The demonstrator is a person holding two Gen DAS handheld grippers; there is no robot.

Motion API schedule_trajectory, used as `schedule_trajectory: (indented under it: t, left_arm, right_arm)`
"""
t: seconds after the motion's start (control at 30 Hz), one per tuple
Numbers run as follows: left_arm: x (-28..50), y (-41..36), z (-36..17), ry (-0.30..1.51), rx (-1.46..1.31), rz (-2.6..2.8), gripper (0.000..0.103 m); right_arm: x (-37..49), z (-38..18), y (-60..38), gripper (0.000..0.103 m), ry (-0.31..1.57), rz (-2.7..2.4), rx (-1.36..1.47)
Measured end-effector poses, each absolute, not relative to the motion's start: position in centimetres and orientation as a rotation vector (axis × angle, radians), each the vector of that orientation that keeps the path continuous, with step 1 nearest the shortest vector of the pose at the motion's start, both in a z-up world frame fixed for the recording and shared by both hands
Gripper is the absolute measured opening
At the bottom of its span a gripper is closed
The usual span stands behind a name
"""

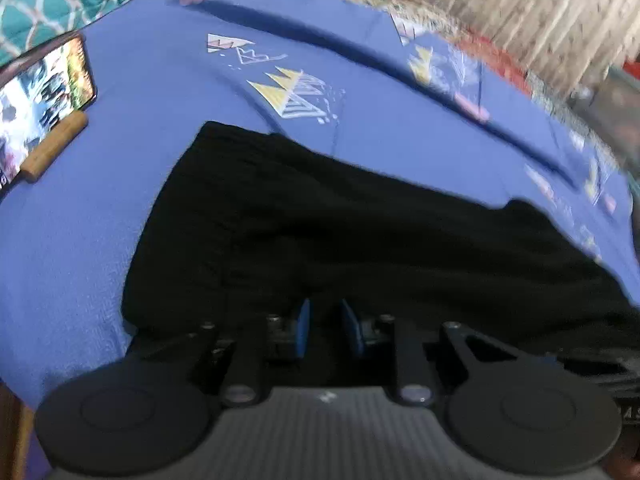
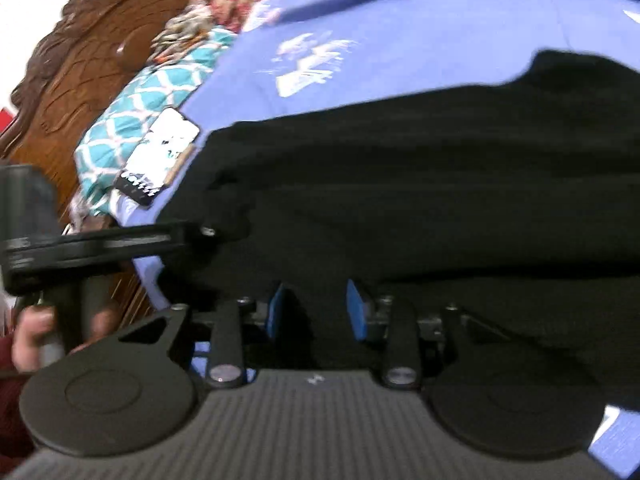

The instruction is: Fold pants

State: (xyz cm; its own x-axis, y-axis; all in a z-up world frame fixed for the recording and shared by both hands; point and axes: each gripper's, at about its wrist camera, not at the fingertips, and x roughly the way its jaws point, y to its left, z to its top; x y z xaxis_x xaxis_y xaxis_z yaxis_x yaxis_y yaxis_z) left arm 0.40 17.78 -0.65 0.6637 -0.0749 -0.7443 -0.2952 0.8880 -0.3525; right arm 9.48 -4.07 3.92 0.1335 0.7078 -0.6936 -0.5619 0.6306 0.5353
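Black pants (image 1: 340, 232) lie spread on a blue patterned bedsheet (image 1: 120, 128); they also fill the right wrist view (image 2: 420, 200). My left gripper (image 1: 326, 326) sits low over the near edge of the pants, its blue pads a small gap apart with dark cloth between them. My right gripper (image 2: 318, 308) is over the pants too, its blue pads wider apart with black cloth between and below them. The left gripper's body (image 2: 100, 244) and the hand holding it show at the left of the right wrist view.
A lit phone (image 1: 40, 100) leans on a wooden stand (image 1: 54, 148) at the sheet's left; it also shows in the right wrist view (image 2: 160, 156). A teal patterned pillow (image 2: 140, 112) and carved wooden headboard (image 2: 72, 64) lie beyond. A curtain (image 1: 540, 12) hangs far right.
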Motion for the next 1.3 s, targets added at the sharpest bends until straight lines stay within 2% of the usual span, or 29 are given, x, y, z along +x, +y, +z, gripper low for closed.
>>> schedule_trajectory:
  t: [0.33, 0.53, 0.7, 0.9, 1.13, 1.3]
  left_arm:
    - [0.6, 17.8, -0.5, 0.860, -0.492, 0.152, 0.021]
    - [0.6, 18.1, -0.7, 0.864, -0.518, 0.154, 0.021]
    - [0.9, 18.3, -0.7, 0.873, -0.530, 0.156, 0.021]
    - [1.1, 18.8, -0.8, 0.878, -0.543, 0.153, 0.021]
    - [1.2, 19.1, -0.8, 0.881, -0.553, 0.153, 0.021]
    - [1.2, 19.2, -0.8, 0.879, -0.556, 0.148, 0.021]
  right_arm:
    - [9.5, 5.0, -10.1, 0.038, 1.012, 0.820, 0.288]
    - [10.0, 5.0, -17.8, 0.038, 0.936, 0.589, 0.401]
    - [11.1, 2.3, -22.3, 0.036, 0.995, 0.418, 0.548]
    - [11.6, -1.9, -25.6, 0.036, 1.029, 0.416, 0.938]
    - [12.1, -2.2, -23.8, 0.036, 1.023, 0.427, 0.938]
    - [12.1, -2.1, -26.5, 0.036, 1.035, 0.451, 0.934]
